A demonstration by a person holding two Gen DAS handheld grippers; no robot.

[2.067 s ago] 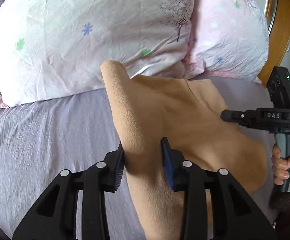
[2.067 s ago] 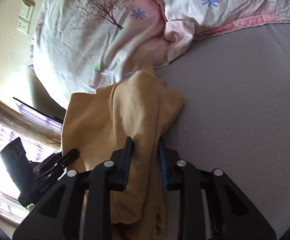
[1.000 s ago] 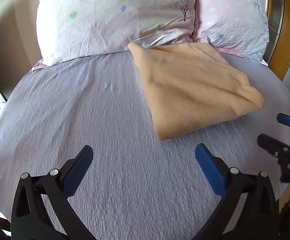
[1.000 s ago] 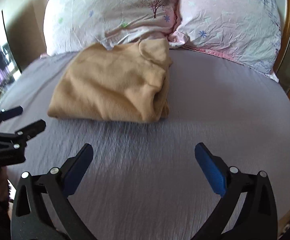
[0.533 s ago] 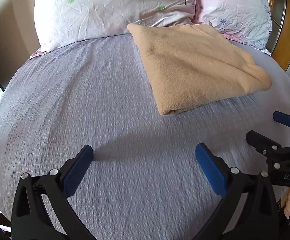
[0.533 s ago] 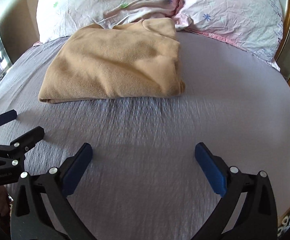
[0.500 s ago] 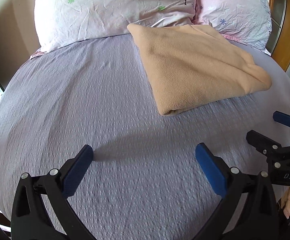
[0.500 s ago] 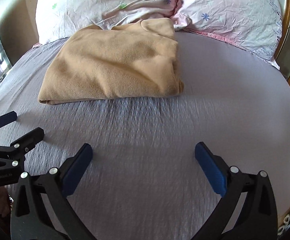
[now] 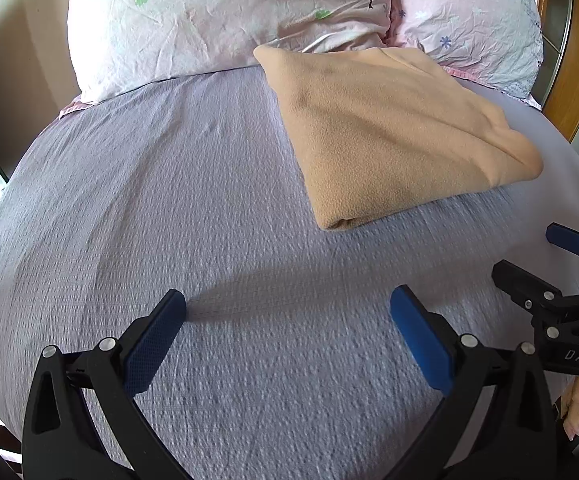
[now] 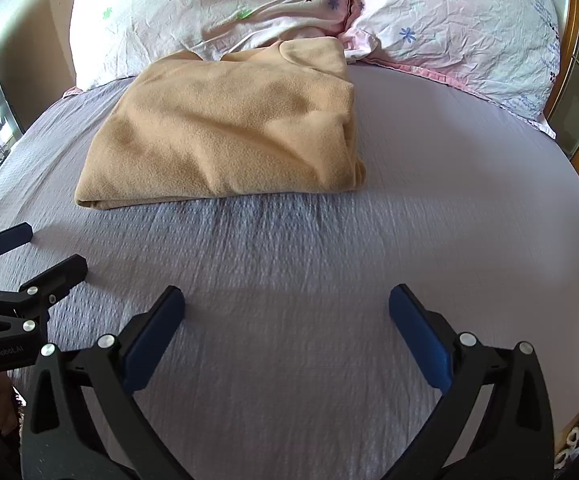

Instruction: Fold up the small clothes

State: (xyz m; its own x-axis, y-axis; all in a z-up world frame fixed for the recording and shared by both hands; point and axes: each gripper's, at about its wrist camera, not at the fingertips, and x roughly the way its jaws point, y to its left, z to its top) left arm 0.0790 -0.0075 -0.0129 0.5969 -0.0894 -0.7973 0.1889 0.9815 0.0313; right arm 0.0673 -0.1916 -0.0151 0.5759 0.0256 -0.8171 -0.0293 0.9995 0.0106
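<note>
The tan fleece garment (image 10: pixel 225 132) lies folded into a thick rectangle on the bed (image 10: pixel 329 264), its far edge touching the pillows (image 10: pixel 225 4). Two seconds ago both tools were pinching its layers; now they have let go and drawn back toward the foot of the bed, and the bundle has kept its shape since. That suggests the fold is finished and this piece is done, unless a last tidy is wanted where the right-hand edge bulges in loose layers in the right wrist view.

The left tool (image 9: pixel 287 320) hangs low over the bare sheet, well short of the garment, its blue pads spread wide with nothing between them. The right tool (image 10: pixel 287 320) is posed the same way, level with the bed, also gaping and empty, pointing at the bundle's near edge from a distance. Each shows at the edge of the other's view, side by side and apart. The blur on the sheet hints that both are moving at this instant.
</note>
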